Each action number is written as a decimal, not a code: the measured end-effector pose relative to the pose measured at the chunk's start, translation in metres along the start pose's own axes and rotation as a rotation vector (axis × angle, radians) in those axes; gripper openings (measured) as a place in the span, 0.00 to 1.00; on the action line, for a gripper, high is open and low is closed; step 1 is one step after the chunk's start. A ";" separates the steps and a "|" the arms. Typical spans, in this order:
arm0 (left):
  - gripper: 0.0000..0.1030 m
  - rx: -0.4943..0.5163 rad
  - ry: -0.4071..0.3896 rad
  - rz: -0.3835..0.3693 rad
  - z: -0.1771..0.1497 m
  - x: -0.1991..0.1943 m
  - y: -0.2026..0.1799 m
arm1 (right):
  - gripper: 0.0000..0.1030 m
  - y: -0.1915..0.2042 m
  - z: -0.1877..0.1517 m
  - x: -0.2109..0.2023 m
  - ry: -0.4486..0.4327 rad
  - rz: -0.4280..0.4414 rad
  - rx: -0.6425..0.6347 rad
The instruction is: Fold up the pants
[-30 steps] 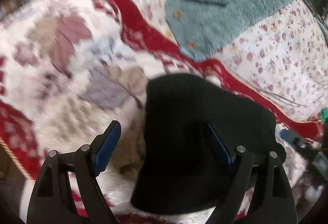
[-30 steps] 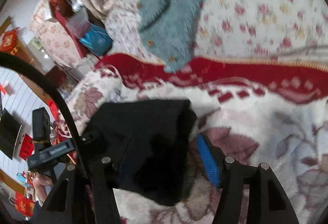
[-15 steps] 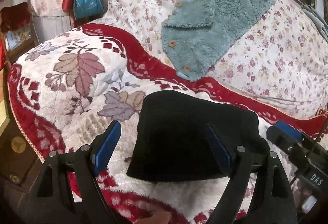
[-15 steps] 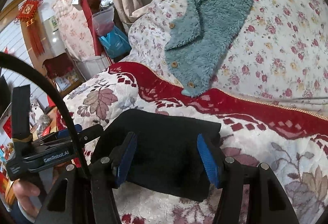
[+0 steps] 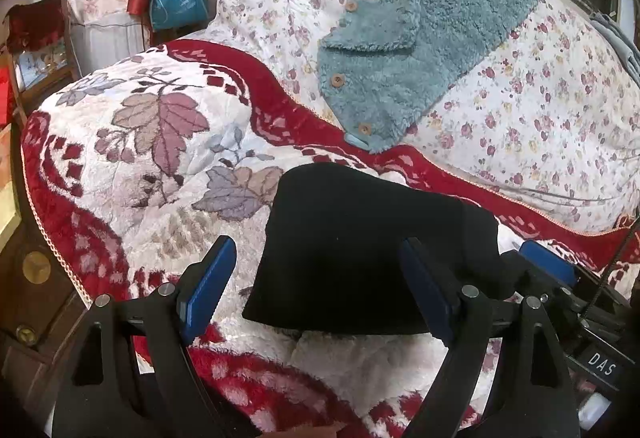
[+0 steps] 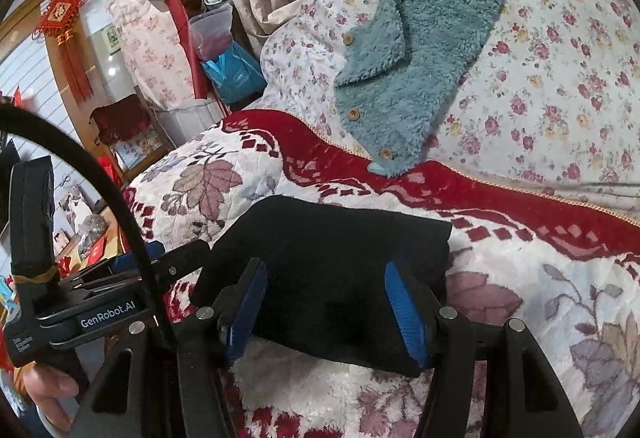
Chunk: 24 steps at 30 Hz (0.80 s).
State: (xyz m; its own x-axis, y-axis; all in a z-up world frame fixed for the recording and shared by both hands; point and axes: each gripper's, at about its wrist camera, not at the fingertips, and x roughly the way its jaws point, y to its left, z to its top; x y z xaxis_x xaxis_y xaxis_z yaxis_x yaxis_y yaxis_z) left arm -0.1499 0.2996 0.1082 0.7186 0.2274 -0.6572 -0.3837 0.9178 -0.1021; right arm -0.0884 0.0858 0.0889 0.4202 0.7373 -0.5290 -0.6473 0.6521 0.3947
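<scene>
The black pants (image 5: 360,250) lie folded into a compact rectangle on the leaf-patterned red and white blanket (image 5: 160,141). They also show in the right wrist view (image 6: 332,270). My left gripper (image 5: 316,286) is open and empty, just above the near left part of the pants. My right gripper (image 6: 324,302) is open and empty, over the near edge of the pants. The right gripper shows at the right edge of the left wrist view (image 5: 548,270). The left gripper shows at the left of the right wrist view (image 6: 132,270).
A teal fleece cardigan (image 5: 420,49) lies on the floral quilt (image 5: 540,117) behind the pants. A blue bag (image 5: 178,1) and a plastic bag hang at the far left. The bed's wooden edge (image 5: 36,270) runs along the left.
Both grippers have drawn back and up from the pants, and the view has widened. The pants lie still on the blanket.
</scene>
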 end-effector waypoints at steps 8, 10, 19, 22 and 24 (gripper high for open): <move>0.82 0.007 0.008 0.001 -0.002 0.000 -0.002 | 0.58 0.004 -0.002 0.000 0.002 0.006 -0.013; 0.82 0.006 0.007 0.001 -0.002 0.001 -0.002 | 0.58 0.004 -0.001 0.001 0.004 0.009 -0.008; 0.82 0.009 0.011 0.001 -0.002 0.002 -0.004 | 0.58 0.003 -0.003 0.005 0.018 0.012 0.001; 0.82 0.013 0.012 0.000 -0.003 0.003 -0.004 | 0.58 0.003 -0.004 0.005 0.019 0.013 0.006; 0.82 0.013 0.014 0.002 -0.004 0.002 -0.004 | 0.58 0.003 -0.004 0.005 0.020 0.012 0.006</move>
State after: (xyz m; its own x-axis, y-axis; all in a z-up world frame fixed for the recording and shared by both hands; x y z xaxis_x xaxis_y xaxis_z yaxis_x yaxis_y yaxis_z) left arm -0.1488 0.2950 0.1042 0.7099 0.2247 -0.6674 -0.3773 0.9216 -0.0911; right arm -0.0905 0.0909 0.0844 0.3992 0.7417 -0.5390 -0.6483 0.6440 0.4062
